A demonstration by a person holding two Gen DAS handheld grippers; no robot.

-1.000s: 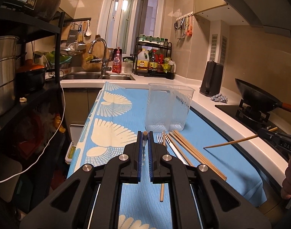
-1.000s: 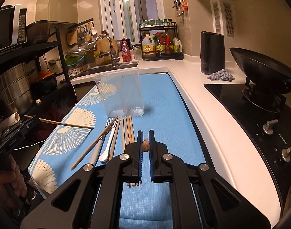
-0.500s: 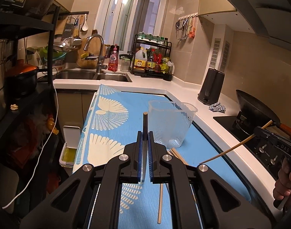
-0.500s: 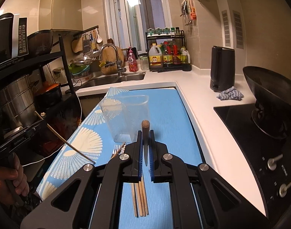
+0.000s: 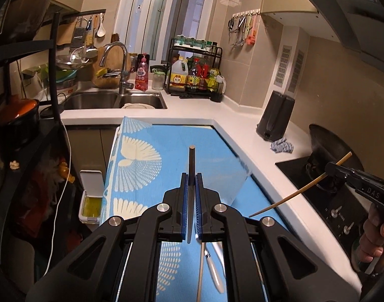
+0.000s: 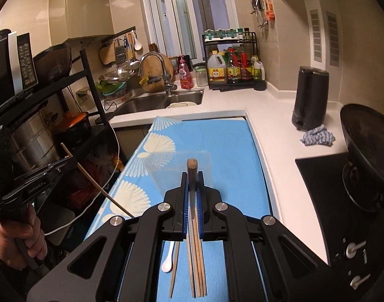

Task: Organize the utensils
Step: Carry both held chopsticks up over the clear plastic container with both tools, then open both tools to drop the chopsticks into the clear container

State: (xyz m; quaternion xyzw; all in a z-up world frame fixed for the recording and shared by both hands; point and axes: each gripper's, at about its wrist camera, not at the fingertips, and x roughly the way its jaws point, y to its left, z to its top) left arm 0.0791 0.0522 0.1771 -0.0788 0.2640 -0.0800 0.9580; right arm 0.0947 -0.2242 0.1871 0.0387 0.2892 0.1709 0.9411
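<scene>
My left gripper (image 5: 191, 183) is shut on a wooden chopstick (image 5: 192, 162) whose end sticks up past the fingers. My right gripper (image 6: 192, 183) is shut on another chopstick (image 6: 192, 170), held the same way. Both are raised above the clear plastic container (image 5: 227, 178), which also shows in the right wrist view (image 6: 181, 168), standing on the blue mat (image 5: 166, 146). In the left wrist view the right gripper (image 5: 329, 170) holds its chopstick (image 5: 300, 191) slanting down. Several chopsticks (image 6: 198, 256) and a white spoon (image 6: 168, 261) lie on the mat below.
A sink (image 5: 116, 100) and condiment rack (image 5: 195, 75) stand at the back. A black kettle (image 5: 276, 115), a blue cloth (image 5: 282, 147) and a wok (image 5: 330, 148) on the hob are to the right. A black shelf (image 5: 20, 80) with pots is to the left.
Both grippers have risen from the mat, each lifting a chopstick and tilting it from flat towards upright. The container now sits lower and closer in both views.
</scene>
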